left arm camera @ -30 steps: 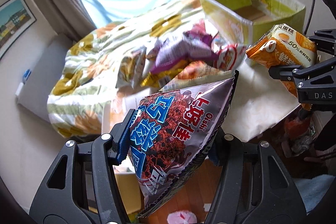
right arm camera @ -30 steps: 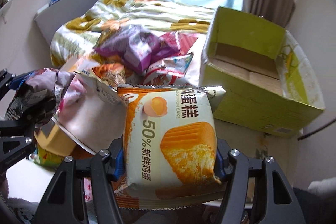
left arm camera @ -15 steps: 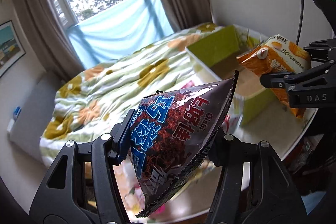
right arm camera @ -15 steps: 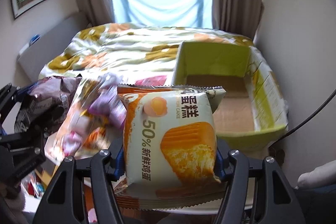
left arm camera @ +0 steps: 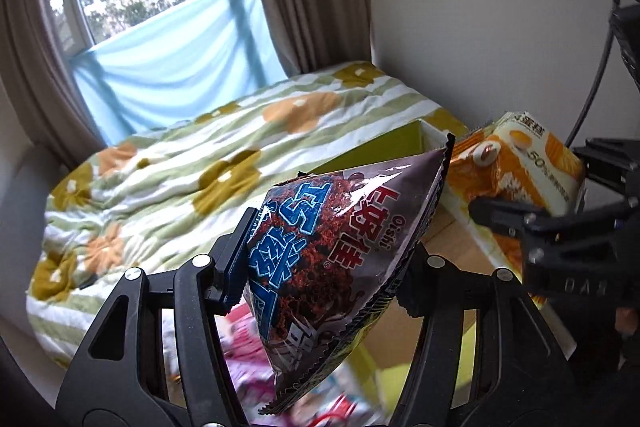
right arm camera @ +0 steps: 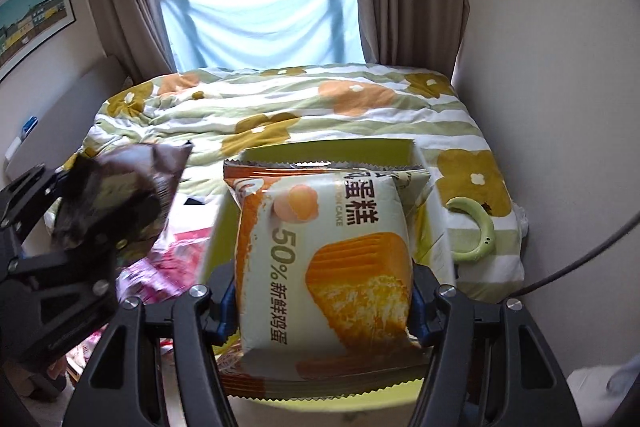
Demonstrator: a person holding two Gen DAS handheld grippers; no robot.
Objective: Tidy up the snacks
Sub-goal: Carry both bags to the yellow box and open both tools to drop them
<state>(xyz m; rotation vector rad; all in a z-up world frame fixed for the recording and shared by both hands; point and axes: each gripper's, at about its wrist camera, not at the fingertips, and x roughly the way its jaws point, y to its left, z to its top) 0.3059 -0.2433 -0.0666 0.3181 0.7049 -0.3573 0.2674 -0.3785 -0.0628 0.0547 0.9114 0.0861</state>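
My left gripper (left arm camera: 324, 265) is shut on a dark Oishi chip bag (left arm camera: 340, 227), which stands up between the pads, pinched in at the sides. My right gripper (right arm camera: 322, 307) is shut on an orange and white egg cake packet (right arm camera: 332, 259), held upright. Both packets hang over an open yellow-green cardboard box (right arm camera: 320, 151); its far wall (left arm camera: 380, 151) shows behind the chip bag. In the left wrist view the cake packet (left arm camera: 524, 163) sits at the right. In the right wrist view the chip bag (right arm camera: 120, 195) is at the left, blurred.
Beyond the box lies a bed with a flowered quilt (right arm camera: 320, 107) under a window. A green ring-shaped thing (right arm camera: 480, 235) rests on the quilt right of the box. Pink snack packets (right arm camera: 180, 259) lie left of the box. A pale wall (left arm camera: 480, 27) and a cable close the right side.
Both grippers have risen and swung from the snack pile over to the box, each keeping its packet. The pile has dropped out of sight; more window and wall show.
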